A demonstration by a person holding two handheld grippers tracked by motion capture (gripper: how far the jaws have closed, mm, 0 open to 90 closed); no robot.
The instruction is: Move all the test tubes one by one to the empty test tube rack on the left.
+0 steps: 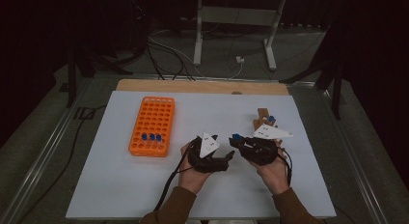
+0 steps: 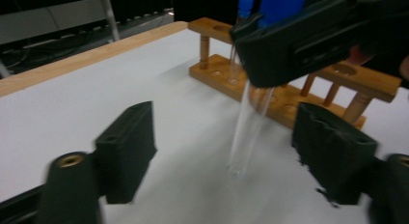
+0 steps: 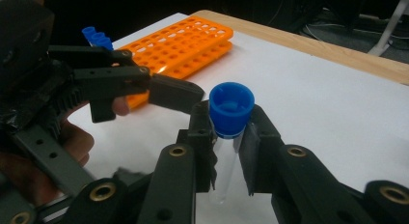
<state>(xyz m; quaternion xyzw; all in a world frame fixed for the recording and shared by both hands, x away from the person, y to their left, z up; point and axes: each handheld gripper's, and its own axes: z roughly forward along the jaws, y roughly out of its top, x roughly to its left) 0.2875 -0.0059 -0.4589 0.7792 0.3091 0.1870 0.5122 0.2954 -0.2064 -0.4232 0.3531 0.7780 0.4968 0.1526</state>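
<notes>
Plastic rack (image 1: 152,126) lies left on the table (image 1: 120,185); wooden stand (image 1: 263,119) right; both grippers (image 1: 230,155) (image 1: 233,140) between, nearer the person.

I see a white-topped table (image 1: 120,185) with a bare wooden far edge, carrying an orange tube rack (image 1: 152,126) at left and, seemingly, a small wooden rack (image 1: 263,119) at right.
</notes>
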